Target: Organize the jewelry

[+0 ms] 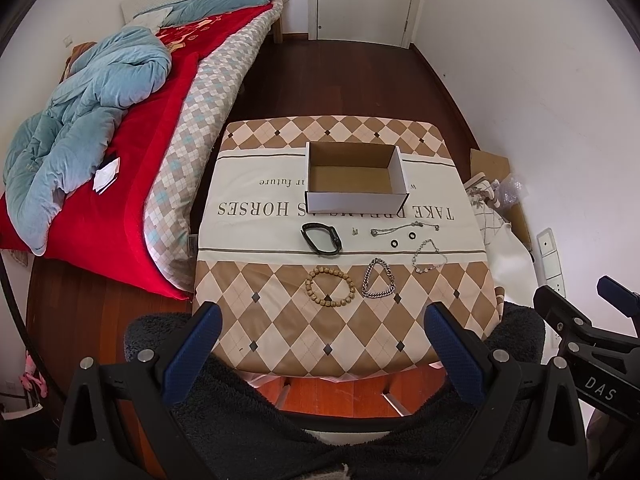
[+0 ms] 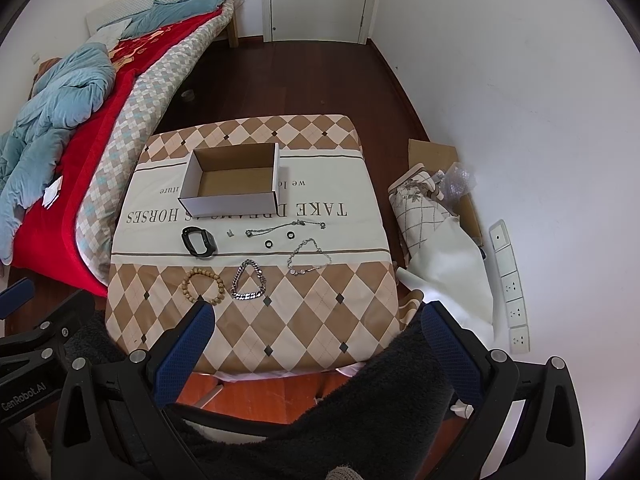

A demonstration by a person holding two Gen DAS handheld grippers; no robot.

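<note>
Hovering low before table (image 1: 280, 332), L gripper (image 1: 322, 334) & R gripper (image 2: 316, 336) fingers apart, empty.

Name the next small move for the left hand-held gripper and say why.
Probably lower the open left hand-held gripper onto the wooden bead bracelet. The cardboard box holds nothing yet, all the jewelry lies on the cloth, and that bracelet lies nearest, just beyond the fingertips.

I'm getting even, soft daylight; the cardboard box (image 1: 356, 176) is staying sharp, while beyond it fisheye bending and dark corner vignetting are growing.
</note>
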